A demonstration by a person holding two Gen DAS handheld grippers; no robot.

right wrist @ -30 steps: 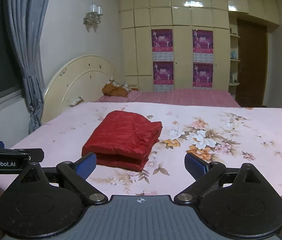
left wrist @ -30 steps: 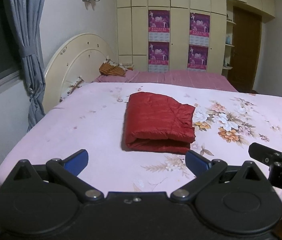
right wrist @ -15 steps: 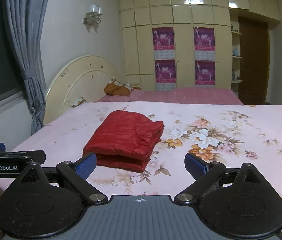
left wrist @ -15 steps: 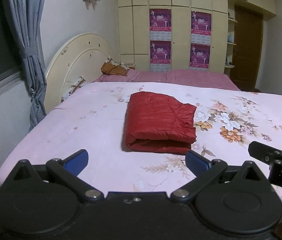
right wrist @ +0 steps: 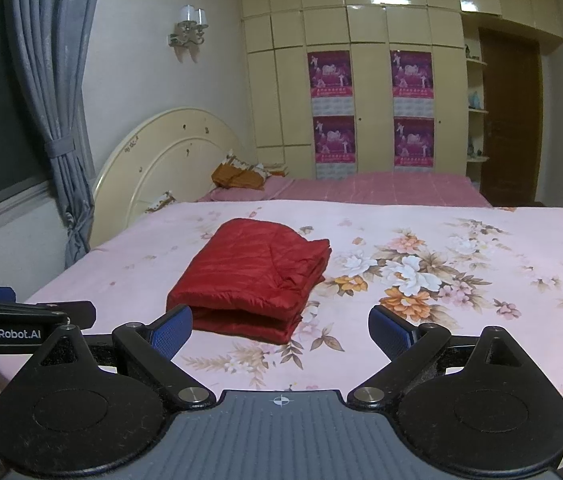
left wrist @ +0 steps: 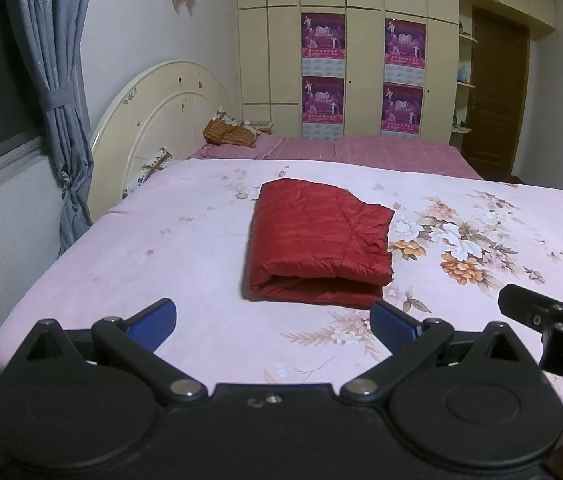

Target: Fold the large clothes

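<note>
A red quilted garment [left wrist: 317,240] lies folded into a compact rectangle on the pink floral bed sheet [left wrist: 161,240]; it also shows in the right wrist view [right wrist: 253,276]. My left gripper [left wrist: 273,320] is open and empty, held back from the garment above the bed's near edge. My right gripper [right wrist: 281,326] is open and empty, also short of the garment. The right gripper's fingers [left wrist: 537,308] show at the right edge of the left wrist view. The left gripper's fingers [right wrist: 41,312] show at the left edge of the right wrist view.
A cream headboard [left wrist: 161,120] and a grey curtain [left wrist: 57,100] stand at the left. Pillows [left wrist: 229,132] lie at the far end. A cream wardrobe with purple posters [left wrist: 361,80] and a brown door [left wrist: 497,100] are behind the bed.
Both grippers have drifted slightly back and up from the bed; the garment has not moved and both stay open.
</note>
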